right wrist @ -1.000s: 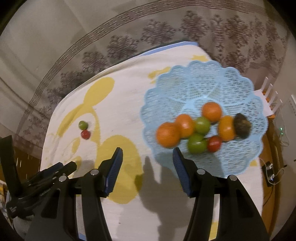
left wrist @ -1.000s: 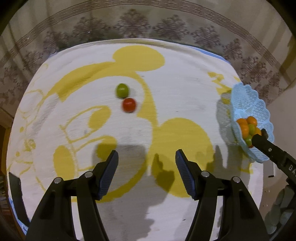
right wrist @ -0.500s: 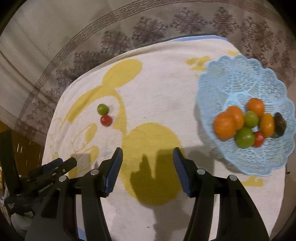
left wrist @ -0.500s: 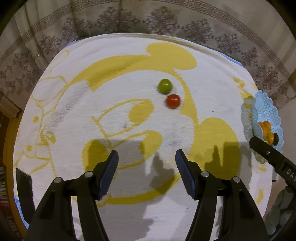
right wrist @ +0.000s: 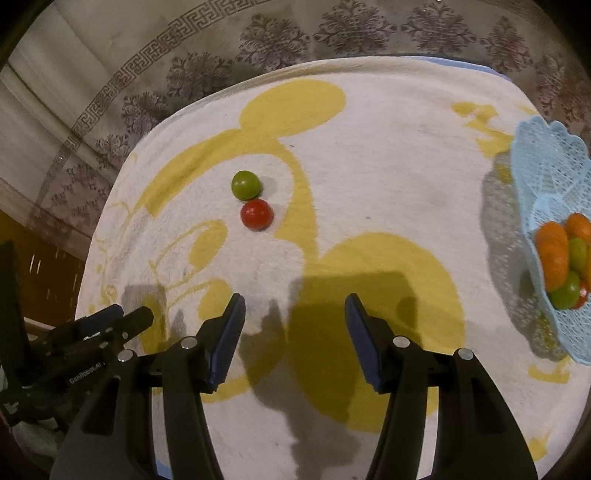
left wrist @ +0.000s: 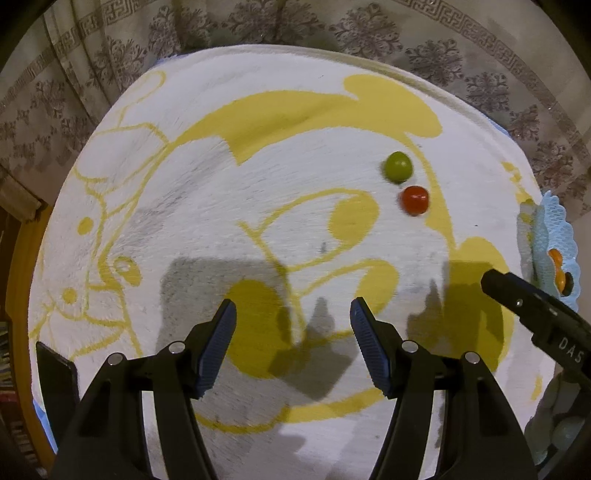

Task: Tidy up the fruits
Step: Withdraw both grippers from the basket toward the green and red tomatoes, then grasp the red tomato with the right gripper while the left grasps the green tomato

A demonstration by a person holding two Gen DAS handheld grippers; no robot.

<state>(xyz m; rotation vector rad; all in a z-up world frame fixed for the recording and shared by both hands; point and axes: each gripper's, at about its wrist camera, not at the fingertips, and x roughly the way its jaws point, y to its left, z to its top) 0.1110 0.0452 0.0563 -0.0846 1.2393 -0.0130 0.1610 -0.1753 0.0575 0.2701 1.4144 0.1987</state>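
Two loose fruits sat on the counter's white-and-yellow towel (right wrist: 388,155): a green fruit (right wrist: 245,185) and a red fruit (right wrist: 256,214), touching or nearly so, green on the far side. In the right wrist view they lay left of centre, toward the far-left part of the towel; in the left wrist view the same pair (green fruit (left wrist: 398,167), red fruit (left wrist: 414,199)) showed far-right. Light-blue lattice basket (right wrist: 550,173) stood at the towel's right edge, well apart from the pair, holding several orange fruits (right wrist: 552,254), at least two green ones and a bit of red; exact count not readable, basket cut by the frame. Left view caught only a sliver of that basket (left wrist: 557,229) at the right edge. Left hand-held gripper (left wrist: 291,332) was released, jaws apart, nothing between the pads, hovering over the towel's near-middle, pointed steeply down. Right hand-held gripper (right wrist: 293,328) was likewise released and empty, above the big yellow patch on the near side, between the loose pair and the basket. Each gripper showed in the other's view: right one at the left view's right edge, left one at the right view's lower left. Neither touched any fruit. Patterned curtain (right wrist: 332,33) hung behind the counter's far edge.
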